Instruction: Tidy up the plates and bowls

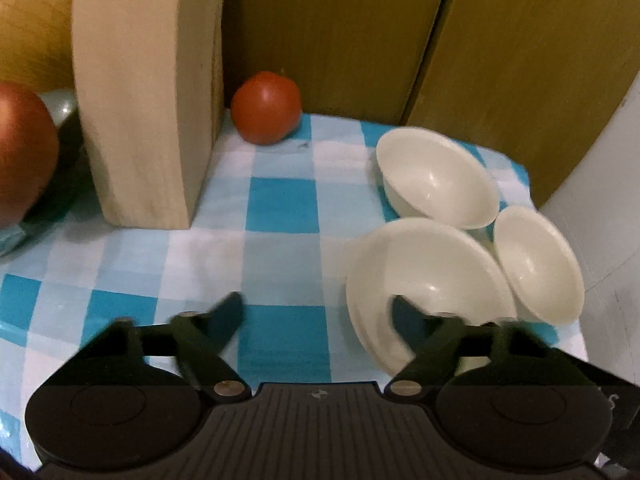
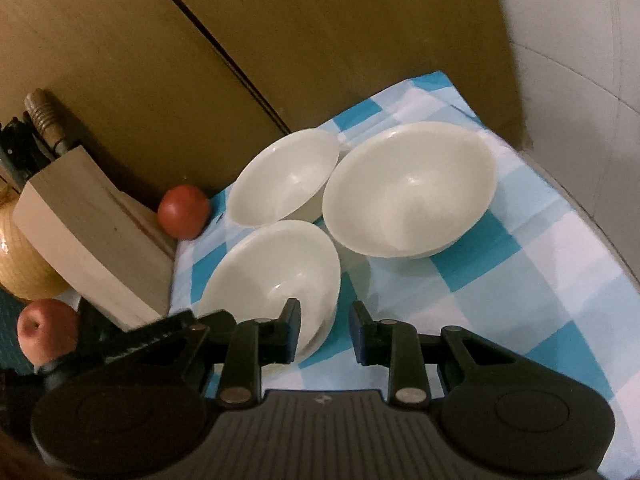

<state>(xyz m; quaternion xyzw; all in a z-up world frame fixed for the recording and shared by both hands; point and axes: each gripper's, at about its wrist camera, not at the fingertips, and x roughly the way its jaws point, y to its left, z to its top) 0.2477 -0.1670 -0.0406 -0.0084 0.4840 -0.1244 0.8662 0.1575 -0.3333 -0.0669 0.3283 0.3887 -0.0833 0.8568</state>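
The checked cloth covers the table and carries everything, with the wooden knife block standing upright at the far left, probably parked out of the way beside the tomato. Three white bowls sit mouth-up in a tight cluster on the right side, round and so with no long axis, seemingly gathered for stacking. The left gripper hangs half spread and empty, one finger over the nearest bowl; the right gripper is narrowly parted, pinching nothing.
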